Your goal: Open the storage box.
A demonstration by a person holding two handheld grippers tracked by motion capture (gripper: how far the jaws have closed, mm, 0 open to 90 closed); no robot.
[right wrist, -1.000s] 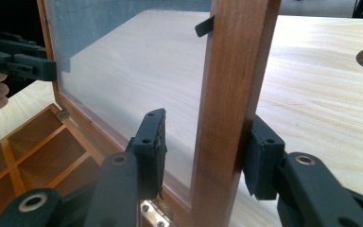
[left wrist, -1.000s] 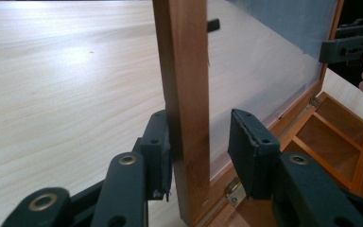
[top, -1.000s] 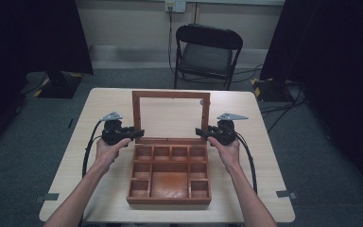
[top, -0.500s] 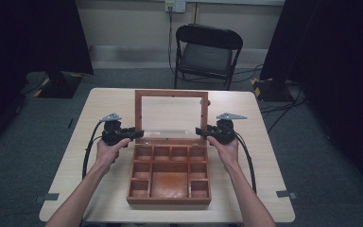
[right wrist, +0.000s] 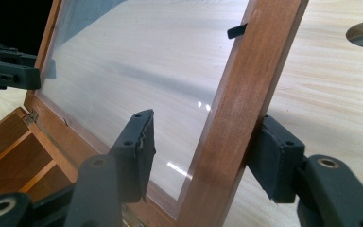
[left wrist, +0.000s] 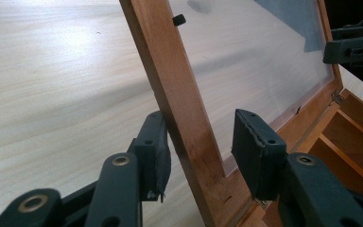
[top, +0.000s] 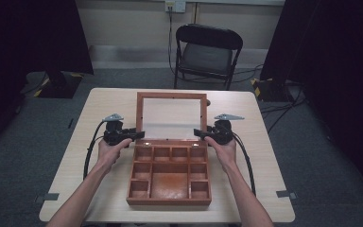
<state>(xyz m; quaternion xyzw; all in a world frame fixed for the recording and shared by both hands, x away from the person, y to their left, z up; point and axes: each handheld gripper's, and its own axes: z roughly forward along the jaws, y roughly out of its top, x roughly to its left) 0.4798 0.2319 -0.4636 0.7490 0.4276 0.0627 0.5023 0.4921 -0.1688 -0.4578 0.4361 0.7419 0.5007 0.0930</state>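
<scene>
upright, lid [top: 171,116] leaning slightly back

One table [top: 250,142], one wooden box [top: 170,191] with one glazed lid [top: 171,116], two grippers, one at 9 [top: 139,135], one at 3 [top: 198,133], and one chair [top: 207,49] at 12.

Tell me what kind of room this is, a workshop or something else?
Probably a lab or studio set up for recording, not a workshop: black curtains hang on both sides, a folding chair stands by a bare wall, cables run over grey carpet, and tape marks it.
</scene>
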